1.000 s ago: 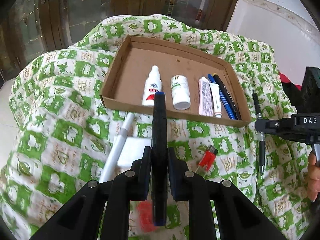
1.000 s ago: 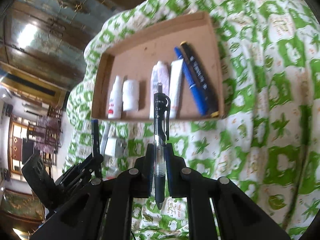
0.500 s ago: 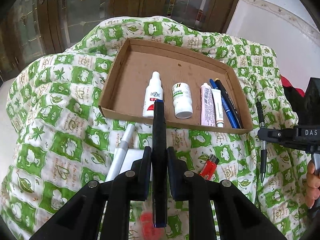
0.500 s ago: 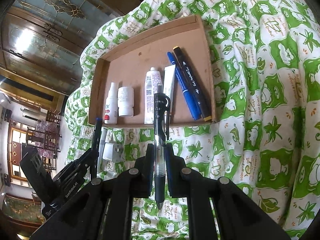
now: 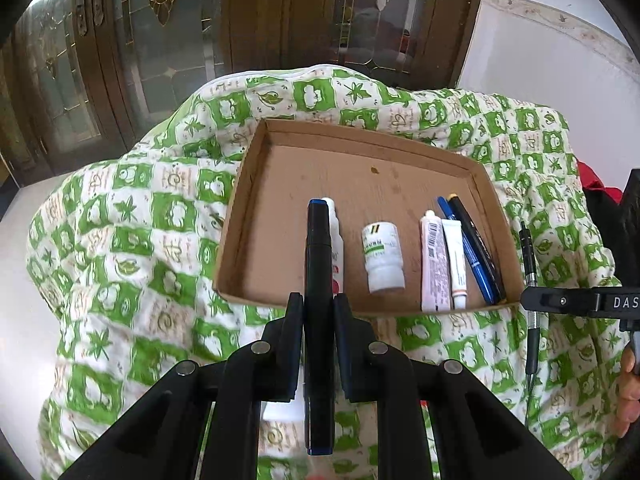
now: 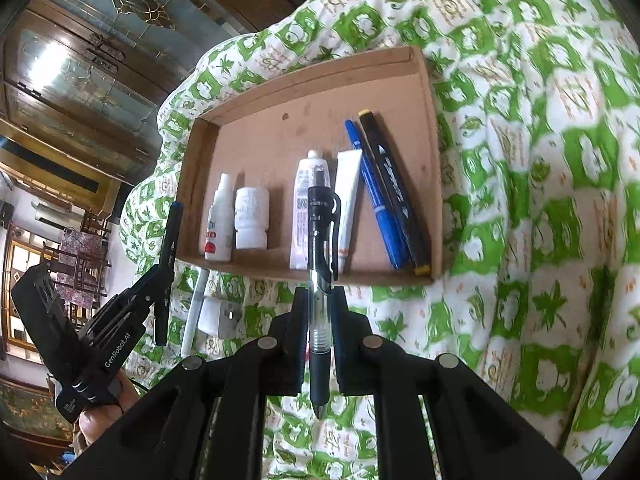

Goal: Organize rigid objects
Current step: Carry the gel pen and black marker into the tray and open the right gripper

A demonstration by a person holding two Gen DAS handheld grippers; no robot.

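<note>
A shallow cardboard tray [image 5: 248,208] [image 6: 434,184] lies on a green-and-white quilt. In it lie a white dropper bottle [image 6: 218,224], a white pill bottle [image 5: 382,258], two tubes [image 5: 434,264], a blue pen [image 6: 374,196] and a black marker [image 6: 394,192]. My left gripper [image 5: 319,308] is shut on a black marker with a blue cap [image 5: 319,280], held above the tray's near edge. My right gripper [image 6: 319,300] is shut on a black click pen [image 6: 320,272], just short of the tray's near wall.
A white charger plug [image 6: 218,316] and a white pen [image 6: 192,320] lie on the quilt before the tray. Wooden glass doors [image 5: 160,40] stand behind the bed. A white wall [image 5: 540,60] is at the right.
Both grippers have moved forward toward the tray with their pens. The left marker's tip now reaches over the tray's near edge, covering the dropper bottle.
</note>
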